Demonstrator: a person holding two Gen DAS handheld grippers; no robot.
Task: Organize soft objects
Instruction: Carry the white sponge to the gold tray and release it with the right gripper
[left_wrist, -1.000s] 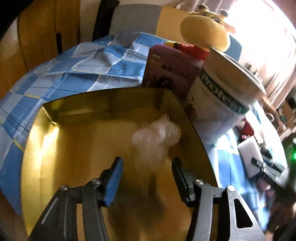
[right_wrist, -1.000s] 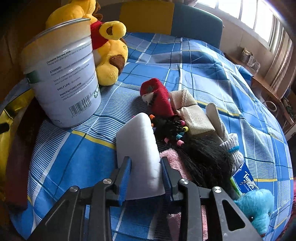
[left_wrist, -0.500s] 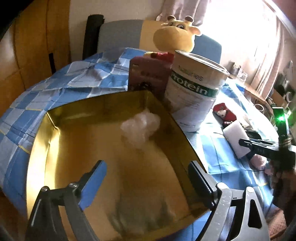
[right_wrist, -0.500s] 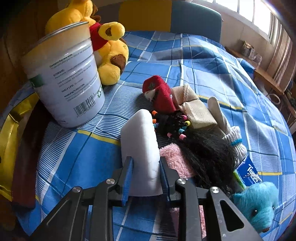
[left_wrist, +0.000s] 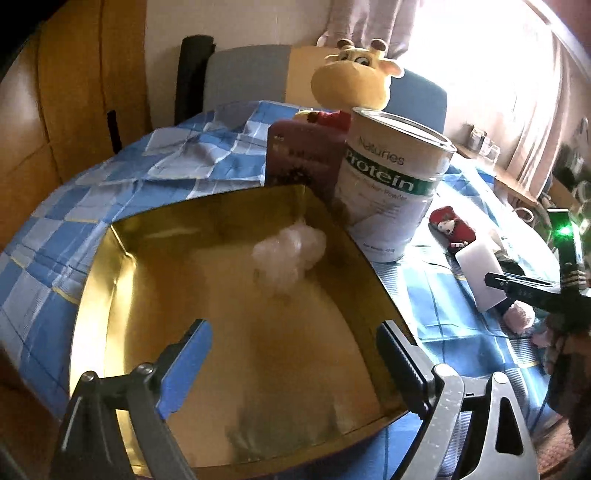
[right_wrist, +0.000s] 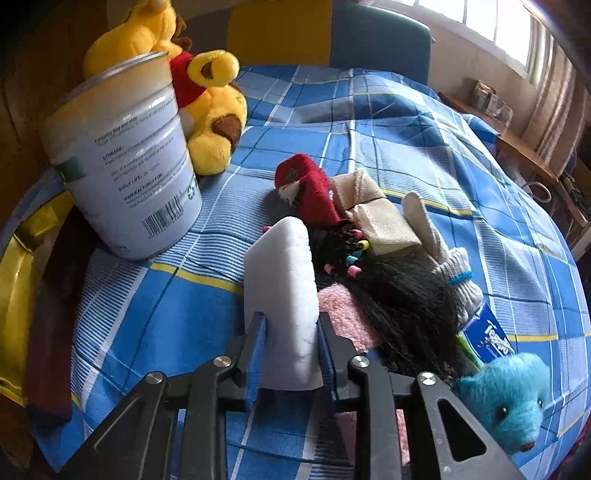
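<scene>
Gold tin (left_wrist: 110, 302) holds just one white fluffy wad (left_wrist: 290, 247) so far. Left tongs (left_wrist: 295, 363) hang wide apart and empty above it. Right tongs (right_wrist: 290, 354) are closing on the white sponge (right_wrist: 282, 291), pads touching it. The wig (right_wrist: 399, 299), the pink cloth (right_wrist: 340, 314), the sock (right_wrist: 443, 254) and the blue plush toy (right_wrist: 506, 398) lie unsorted on the checked cloth (right_wrist: 388, 122).

Yellow plush toy (right_wrist: 207, 122) half hidden behind the protein can (right_wrist: 122, 162); its head cut off at the top edge.

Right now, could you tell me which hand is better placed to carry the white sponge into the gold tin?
The right. Its gripper is closing on the white sponge, pads at both sides. The left gripper hangs open and empty over the gold tin.
</scene>
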